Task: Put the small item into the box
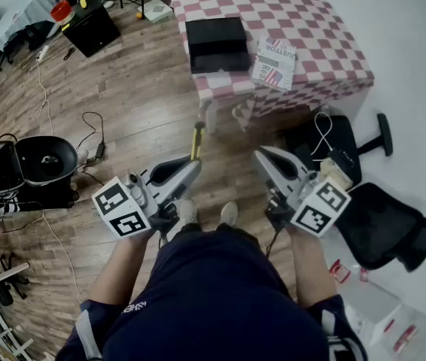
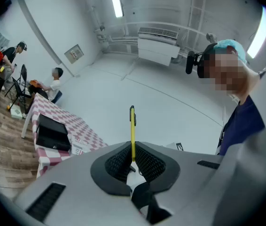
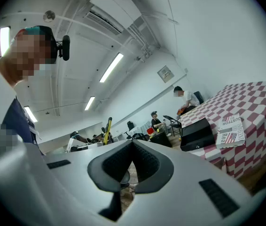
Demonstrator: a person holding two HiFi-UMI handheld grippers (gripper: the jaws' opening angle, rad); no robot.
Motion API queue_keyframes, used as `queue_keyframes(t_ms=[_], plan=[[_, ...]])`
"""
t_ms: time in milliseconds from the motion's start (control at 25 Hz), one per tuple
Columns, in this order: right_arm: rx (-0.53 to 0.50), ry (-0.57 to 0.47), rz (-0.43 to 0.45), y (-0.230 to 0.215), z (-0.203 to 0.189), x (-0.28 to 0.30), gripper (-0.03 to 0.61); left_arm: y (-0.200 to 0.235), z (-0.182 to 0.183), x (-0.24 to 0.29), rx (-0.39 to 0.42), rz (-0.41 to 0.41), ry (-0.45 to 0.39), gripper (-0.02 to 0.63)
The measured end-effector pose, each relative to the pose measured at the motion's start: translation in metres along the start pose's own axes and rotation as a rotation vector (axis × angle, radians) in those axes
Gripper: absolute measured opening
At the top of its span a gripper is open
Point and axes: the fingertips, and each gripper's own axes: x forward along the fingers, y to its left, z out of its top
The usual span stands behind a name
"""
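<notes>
Yellow pen (image 1: 196, 140): clamped in left hand-held gripper (image 1: 193, 165), long axis toward black box (image 1: 217, 43) ahead (right hand-held gripper (image 1: 261, 156) closed, empty).

The small item is a thin yellow pen (image 2: 132, 131) with a black clip at its far end. It is pinched between the closed jaws of my left tongs (image 2: 132, 149) and stands straight out past their tips, its near end hidden between them. The box (image 1: 217, 43) is black, flat and rectangular, with its lid down. It lies on the red-and-white chequered surface (image 1: 303, 21) close to the edge facing me, well apart from the pen.
</notes>
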Motion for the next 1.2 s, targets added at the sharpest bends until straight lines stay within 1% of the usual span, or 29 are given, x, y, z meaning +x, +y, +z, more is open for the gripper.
queue_keyframes(t_ms=[120,240,400,760,1000,1200], plan=[[-0.013,0.001,0.004,-0.004,-0.001,-0.002,0.015,0.001,-0.005,0.006,-0.001,0.003,0.001,0.046],[-0.045,0.028,-0.003,-0.01,-0.003,-0.005,0.017,0.001,-0.011,0.015,-0.005,0.011,0.004,0.046],[-0.055,0.053,0.021,-0.017,-0.004,-0.014,0.017,0.0,-0.016,0.029,-0.002,0.029,0.002,0.046],[-0.094,0.056,0.058,-0.039,0.015,-0.049,0.018,-0.018,-0.019,0.064,0.036,0.066,-0.023,0.046],[-0.084,0.058,0.065,-0.055,0.017,-0.064,0.018,-0.017,-0.02,0.073,0.042,0.103,-0.032,0.046],[-0.072,0.071,0.072,-0.065,0.016,-0.06,0.018,-0.009,-0.017,0.077,0.04,0.119,-0.037,0.046]])
